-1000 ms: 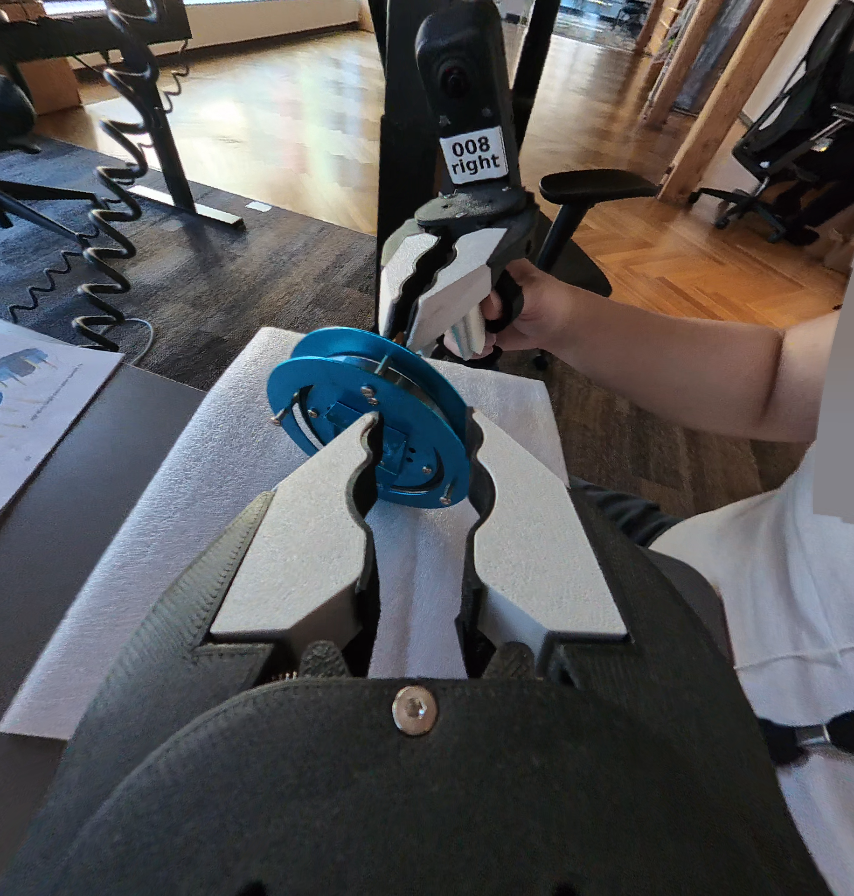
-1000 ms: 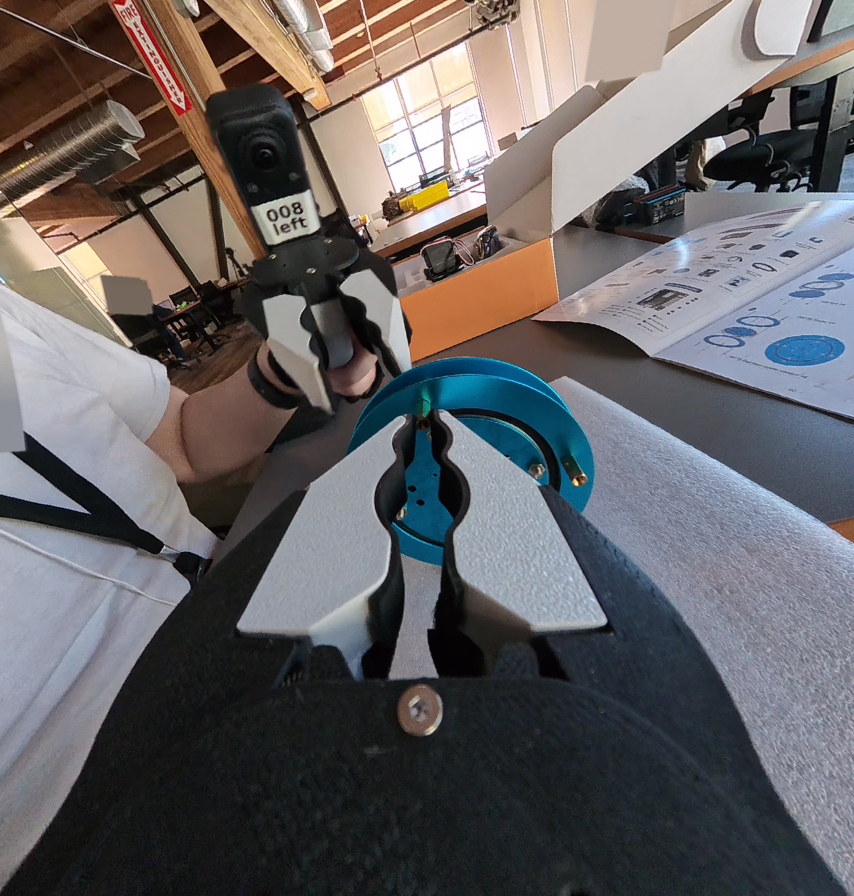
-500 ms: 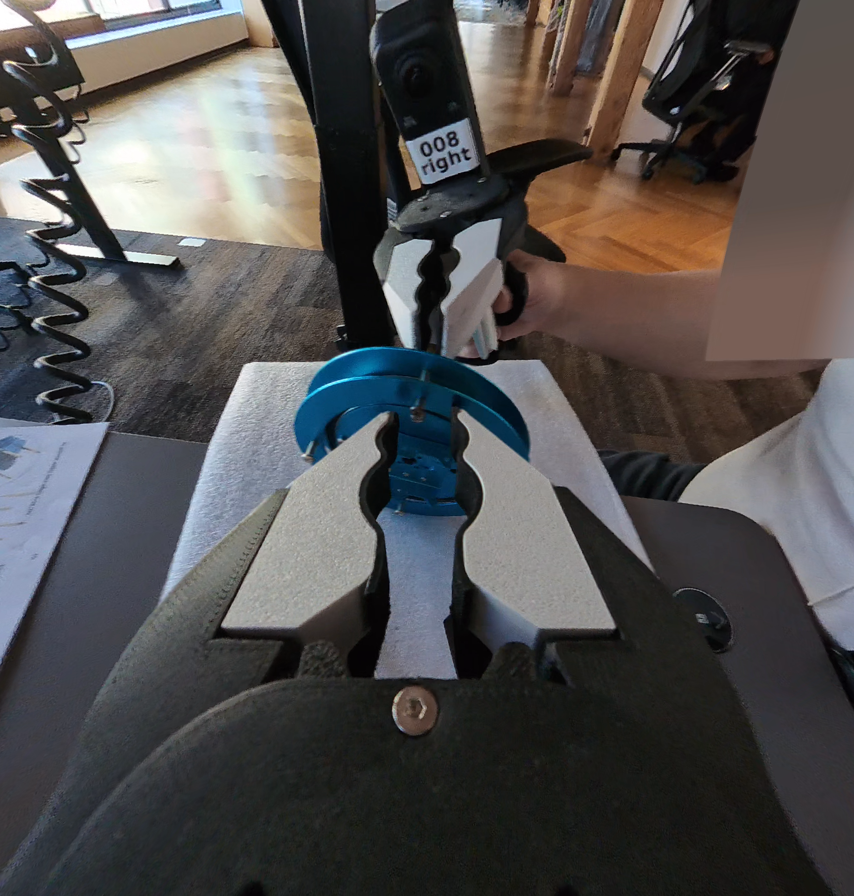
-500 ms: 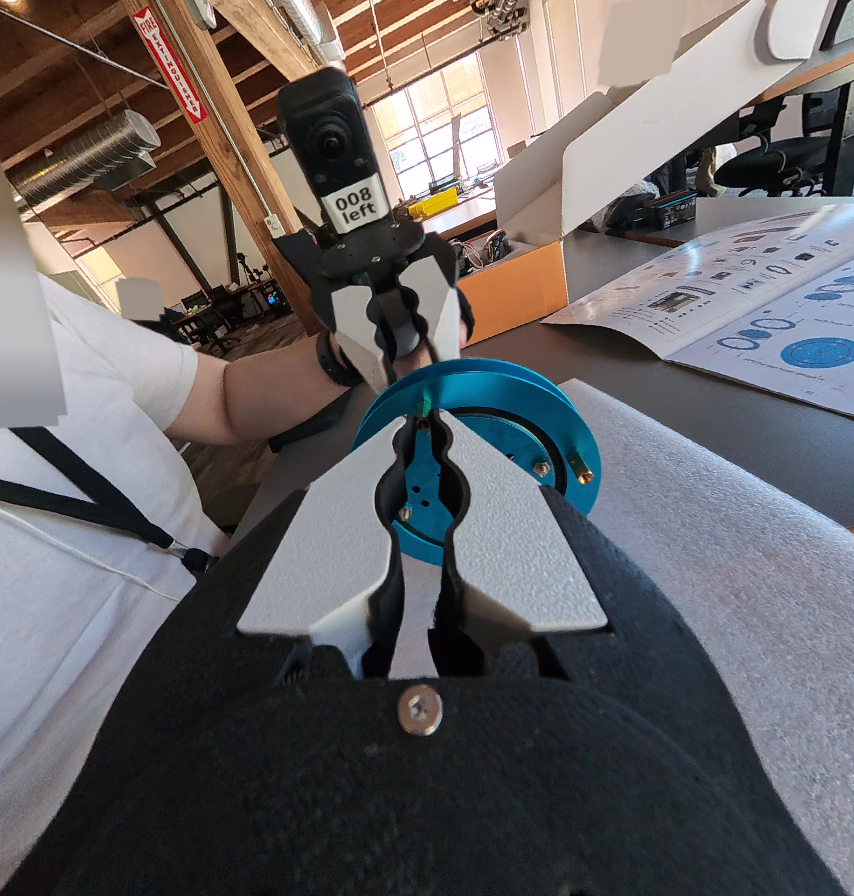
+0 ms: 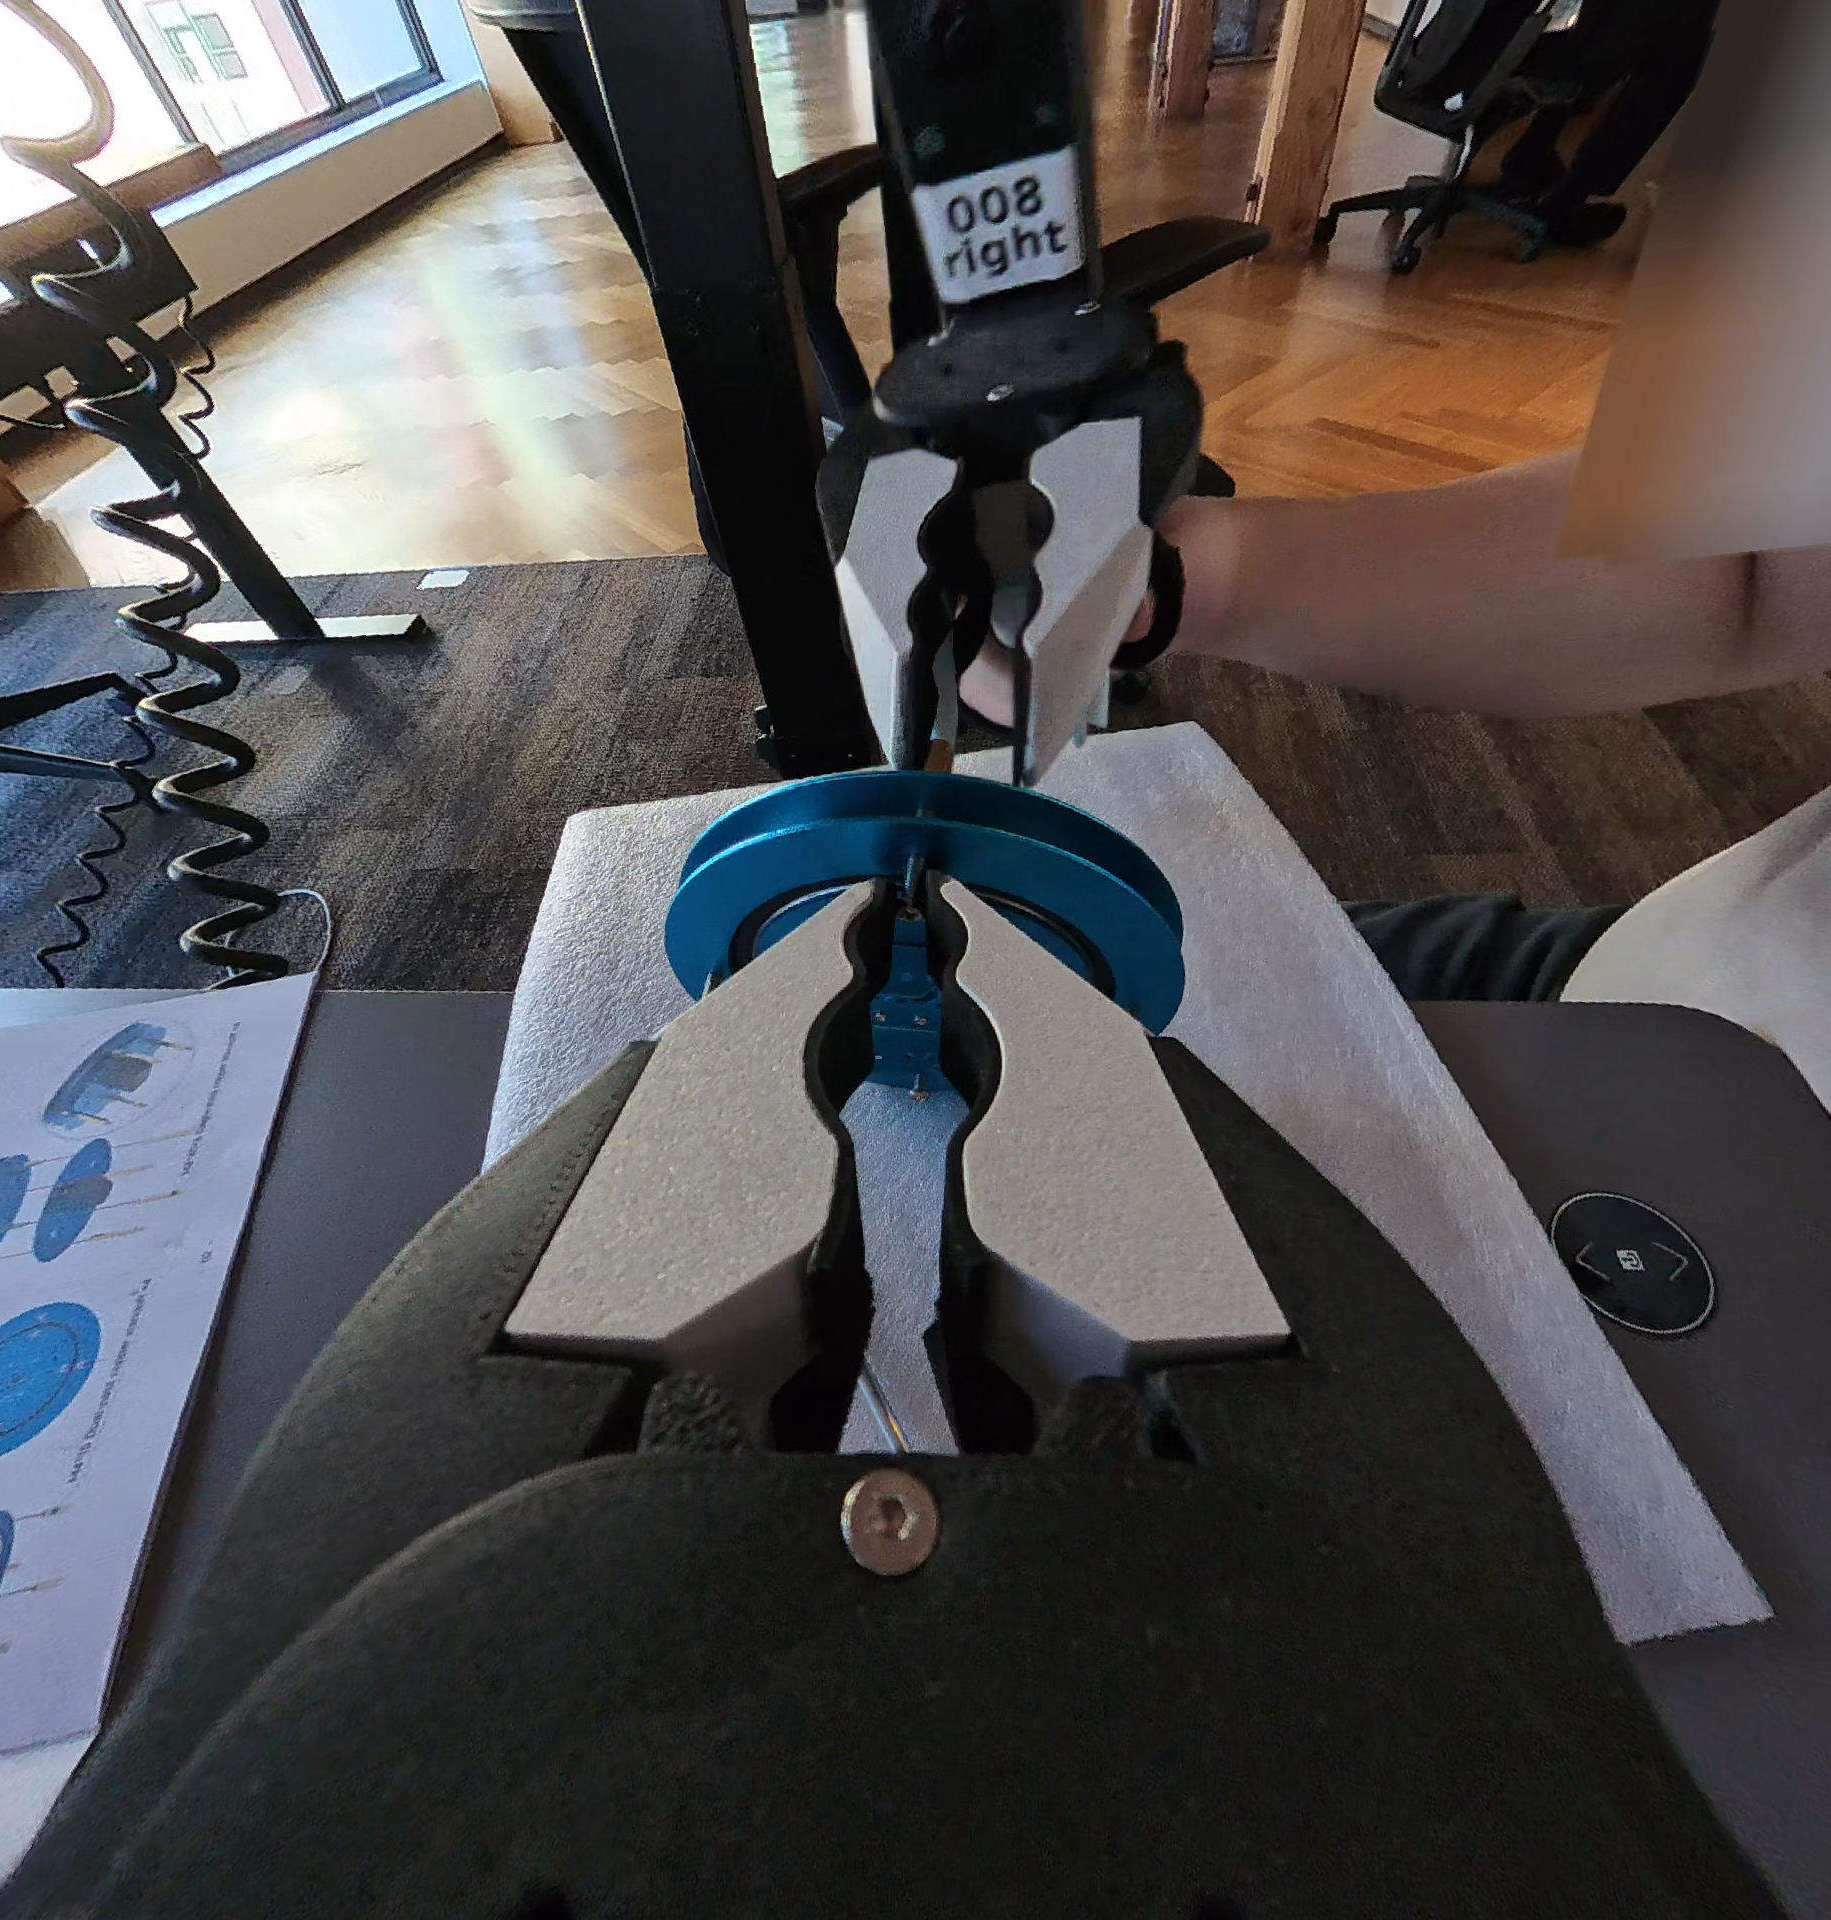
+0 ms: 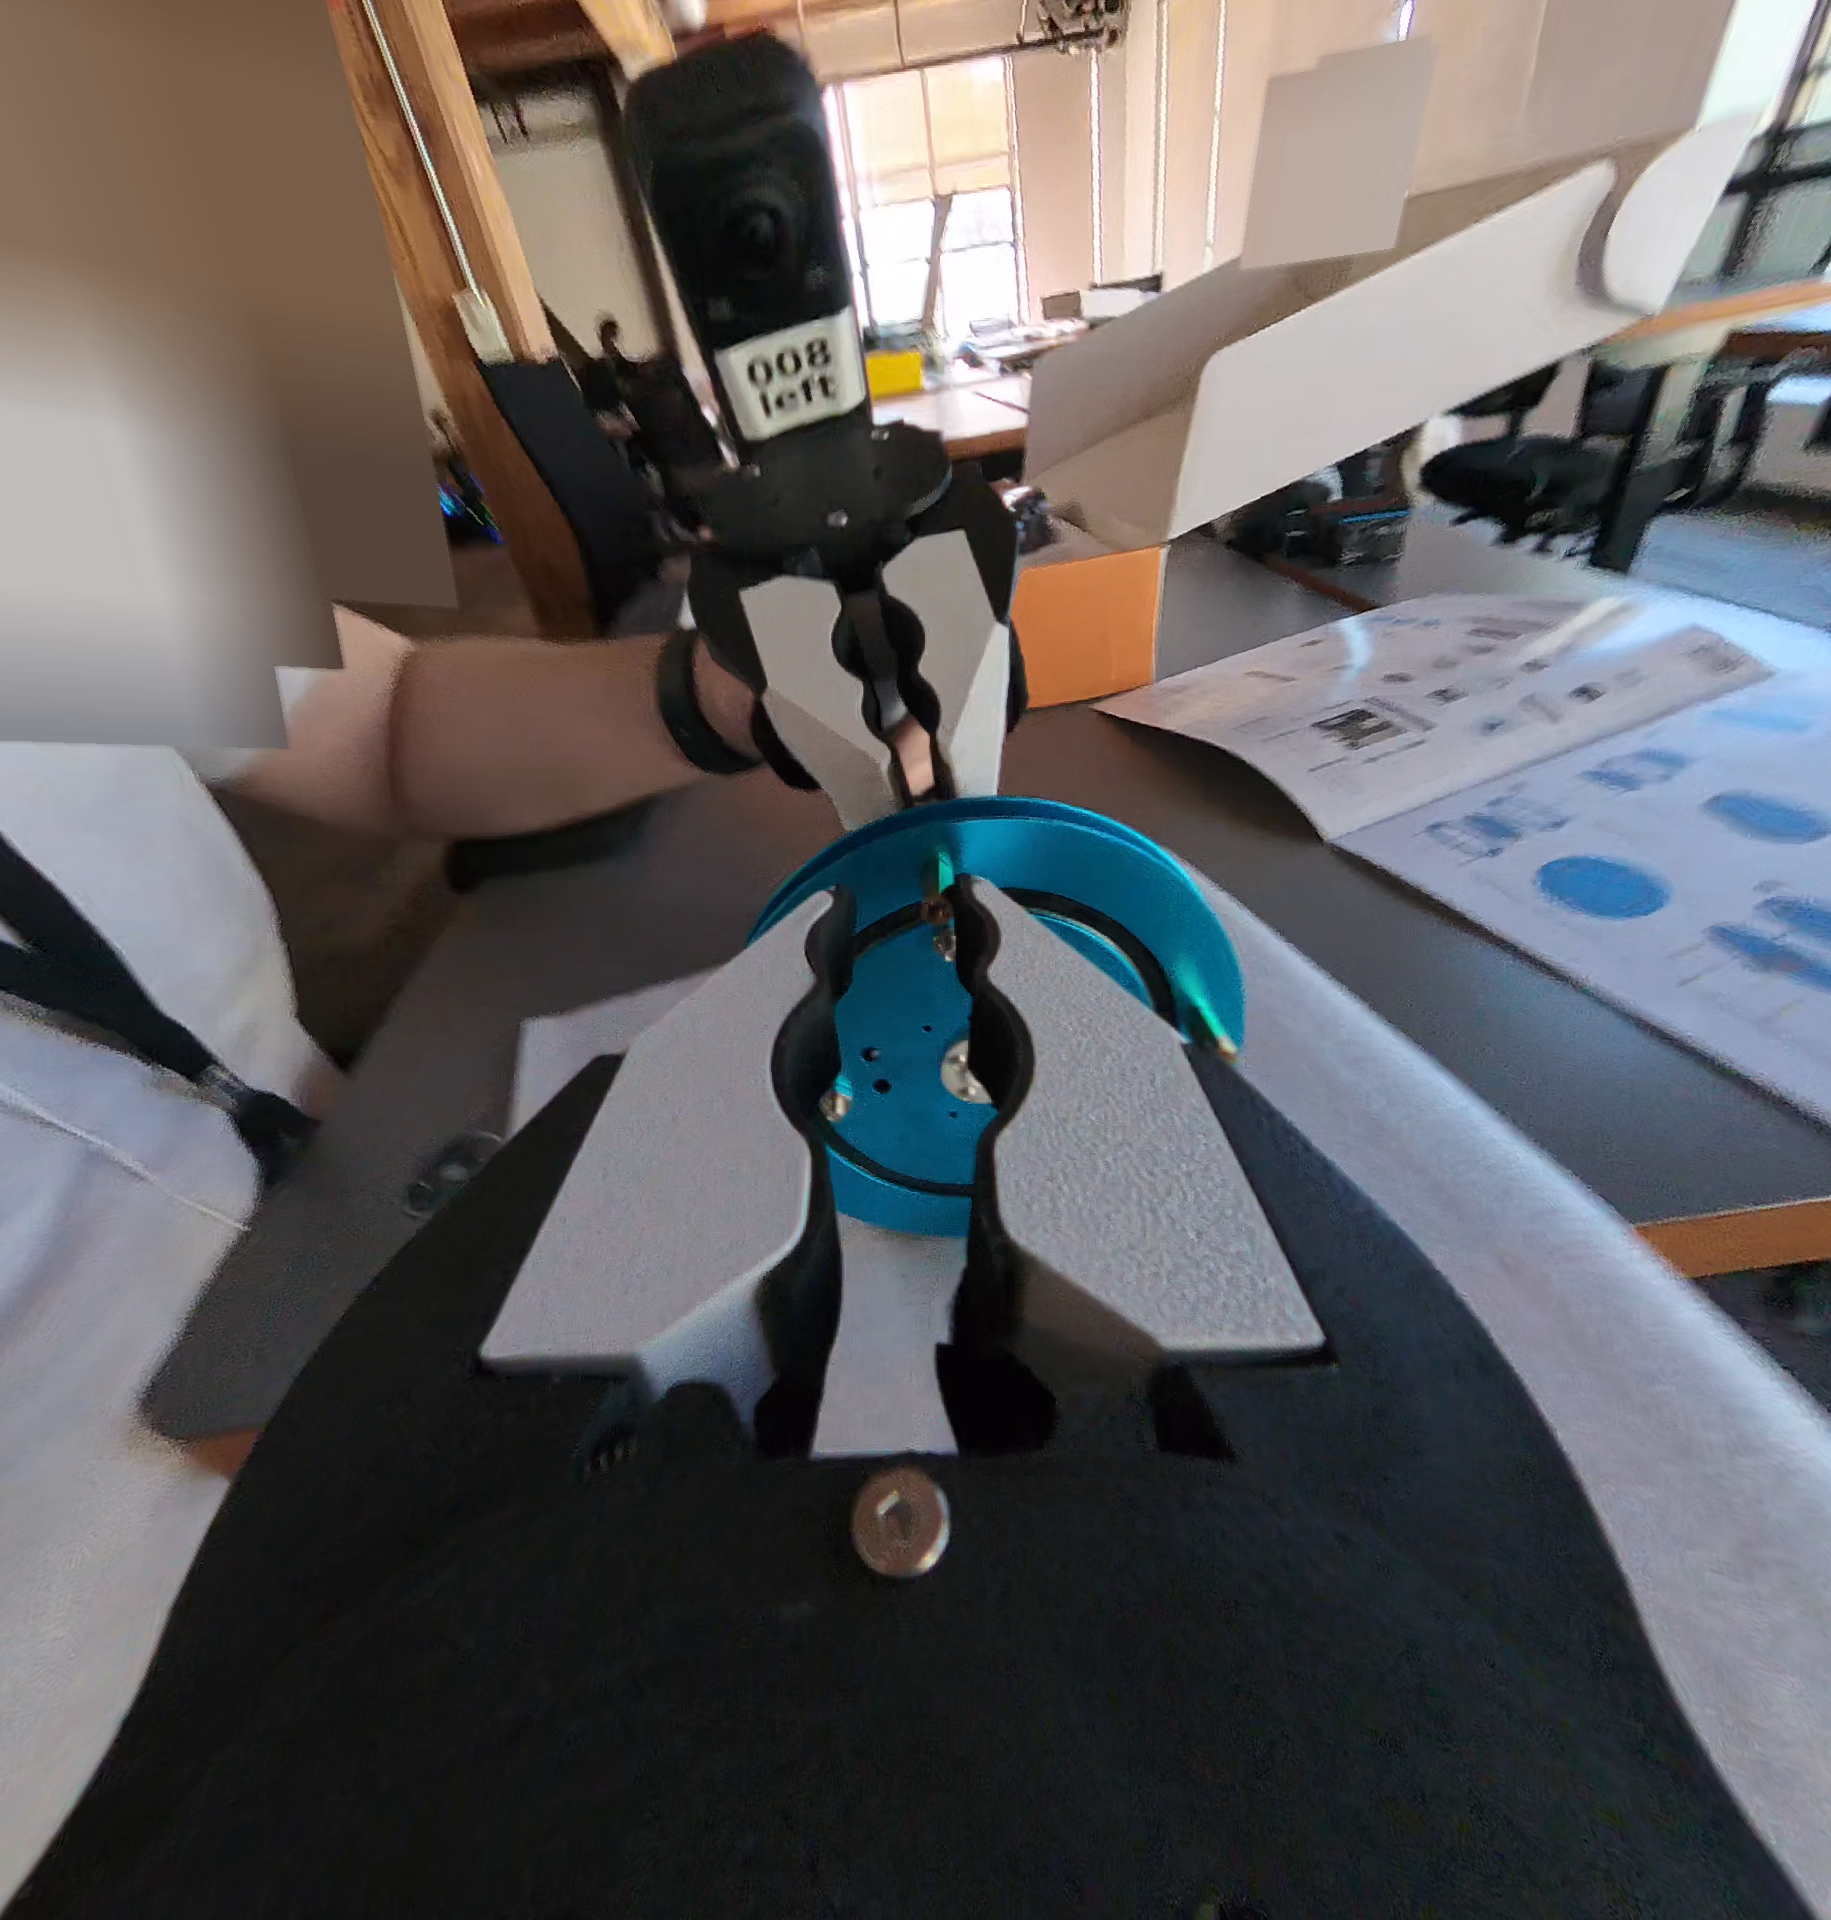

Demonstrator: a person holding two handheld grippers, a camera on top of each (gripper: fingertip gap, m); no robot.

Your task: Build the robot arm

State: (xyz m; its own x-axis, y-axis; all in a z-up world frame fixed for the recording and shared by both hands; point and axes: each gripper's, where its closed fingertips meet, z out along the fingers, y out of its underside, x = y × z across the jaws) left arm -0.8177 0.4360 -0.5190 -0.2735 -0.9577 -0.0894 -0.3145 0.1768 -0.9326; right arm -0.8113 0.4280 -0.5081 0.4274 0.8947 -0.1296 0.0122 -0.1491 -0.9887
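The blue anodised metal spool of two round flanges on a hub [image 5: 994, 826] stood tilted on a white foam sheet [image 5: 1306, 987] laid across the dark grey tabletop [image 5: 1669, 1091], close to the table's edge; short brass pins stuck out from its faces.

The left gripper [image 5: 906, 894] reached to the spool's near face, its pale fingers [image 5: 745, 1122] drawn close so that only a thin slot lay between the tips; a slim pin on the hub stood in that slot, but whether the tips pressed on it or merely flanked it could not be told from either view.

The right gripper [image 6: 900, 899] came at the spool from the opposite side; its jaws stood narrowly spread over the hub face, pinching nothing, with a brass pin [image 6: 935, 871] just beside the tip of one finger. In the left wrist view the same right gripper [image 5: 968, 753] hung just above the spool's upper rim, tips apart, held in a person's hand.

A printed sheet with blue diagrams [image 5: 111, 1247] lay on the table to one side of the foam; a round black inset [image 5: 1630, 1262] sat in the tabletop on the other. An open cardboard box with an orange side [image 6: 1098, 613] stood farther back on the table; a black coiled cable [image 5: 178, 665] hung beyond the table's edge.
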